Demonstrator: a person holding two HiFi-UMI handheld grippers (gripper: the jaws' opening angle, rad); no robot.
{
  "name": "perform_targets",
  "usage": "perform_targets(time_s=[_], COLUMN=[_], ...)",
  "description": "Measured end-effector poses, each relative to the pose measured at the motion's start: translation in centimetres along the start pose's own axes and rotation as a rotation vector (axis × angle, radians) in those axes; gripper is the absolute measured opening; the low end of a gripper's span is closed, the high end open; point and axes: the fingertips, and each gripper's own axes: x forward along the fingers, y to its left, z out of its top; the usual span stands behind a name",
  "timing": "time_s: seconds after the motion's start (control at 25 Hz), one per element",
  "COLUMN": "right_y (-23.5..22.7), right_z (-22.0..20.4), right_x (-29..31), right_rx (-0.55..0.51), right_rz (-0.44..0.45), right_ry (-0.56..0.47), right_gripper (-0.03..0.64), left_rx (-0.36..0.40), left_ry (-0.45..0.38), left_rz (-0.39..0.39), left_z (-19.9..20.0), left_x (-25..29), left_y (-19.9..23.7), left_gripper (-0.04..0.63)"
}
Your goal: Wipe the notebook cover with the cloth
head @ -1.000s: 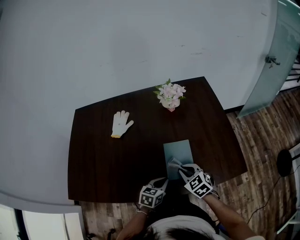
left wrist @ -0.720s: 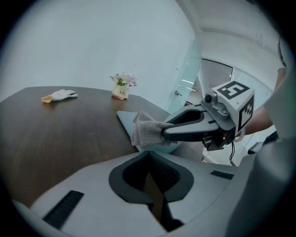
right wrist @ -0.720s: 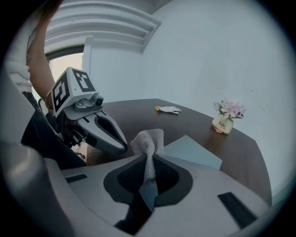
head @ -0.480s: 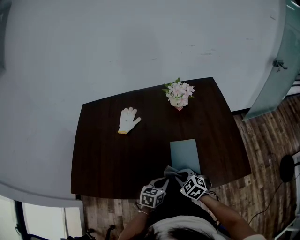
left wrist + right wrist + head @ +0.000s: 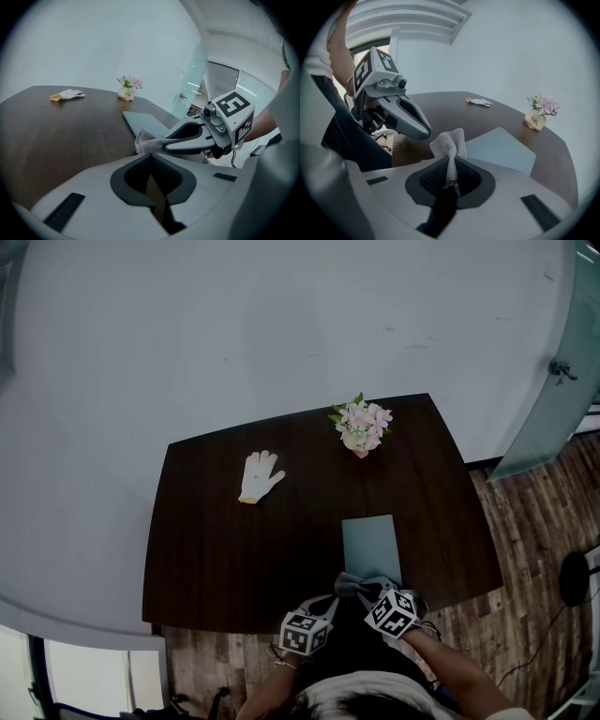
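Note:
A pale blue-grey notebook (image 5: 371, 542) lies flat on the dark wooden table (image 5: 216, 549), near its front edge. My right gripper (image 5: 364, 590) is shut on a small grey cloth (image 5: 352, 584), which sits at the notebook's near end. In the right gripper view the cloth (image 5: 449, 144) sticks up from between the jaws, with the notebook (image 5: 501, 149) just beyond. My left gripper (image 5: 327, 603) hovers close to the left of the right one, shut and holding nothing. From the left gripper view, the cloth (image 5: 147, 140) and the notebook (image 5: 142, 122) lie ahead.
A white work glove (image 5: 260, 475) lies at the table's back left. A small pot of pink flowers (image 5: 361, 428) stands at the back edge. A white wall lies beyond the table and a glass door (image 5: 548, 381) on the right. Wooden floor surrounds the table.
Over the last second my right gripper drew the cloth back toward me, from on the notebook to its near end. The left gripper barely moved.

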Motion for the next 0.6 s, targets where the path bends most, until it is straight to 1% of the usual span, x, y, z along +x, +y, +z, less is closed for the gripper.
perform_targets(time_s=[0.4, 0.6], right_y=[-1.5, -2.3], right_z=[-2.3, -3.8], right_x=[-1.9, -3.0], right_rx=[0.052, 0.075], right_rz=[-0.057, -0.086], right_ry=[0.014, 0.019], right_gripper=[0.041, 0.041], left_rx=[0.01, 0.006], left_ry=[-0.013, -0.021], left_rz=[-0.007, 0.002], left_z=[0.4, 0.5], left_x=[0.3, 0.5], left_y=[-0.9, -1.2], left_gripper=[0.017, 0.017])
